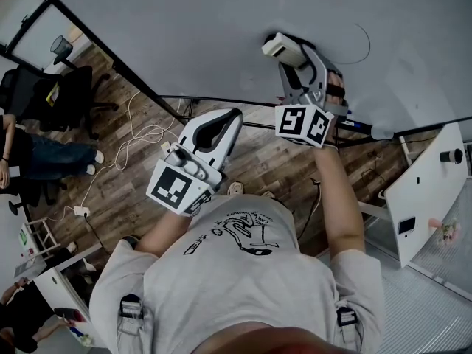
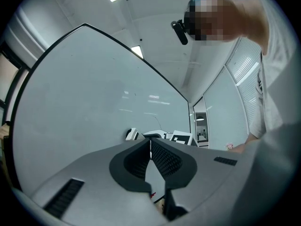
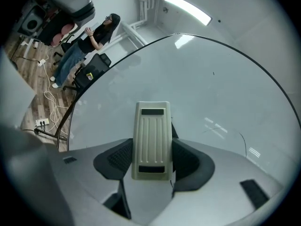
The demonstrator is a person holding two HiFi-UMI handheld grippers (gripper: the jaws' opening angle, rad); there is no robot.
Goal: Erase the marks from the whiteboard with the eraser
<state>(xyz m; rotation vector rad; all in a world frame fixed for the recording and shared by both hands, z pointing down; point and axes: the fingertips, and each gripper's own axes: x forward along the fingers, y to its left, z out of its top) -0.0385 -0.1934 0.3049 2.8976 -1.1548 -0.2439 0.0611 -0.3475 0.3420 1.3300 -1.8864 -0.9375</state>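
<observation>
The whiteboard (image 1: 221, 28) fills the top of the head view. My right gripper (image 1: 301, 59) is shut on a cream ribbed eraser (image 1: 281, 46), held up against or very close to the board. In the right gripper view the eraser (image 3: 151, 140) stands upright between the jaws of that gripper (image 3: 151, 147). A thin curved pen mark (image 1: 362, 48) lies on the board just right of the eraser, and shows again (image 3: 242, 141) at lower right. My left gripper (image 1: 233, 116) hangs lower, off the board, jaws shut on nothing (image 2: 150, 144). It looks at the board (image 2: 84, 93) and the eraser (image 2: 131, 134).
The board's black stand bar (image 1: 221, 100) runs below it over a wood floor with white cables (image 1: 140, 135). A seated person (image 1: 33, 157) and an office chair (image 1: 63, 87) are at the left. A white cabinet (image 1: 428, 190) stands to the right.
</observation>
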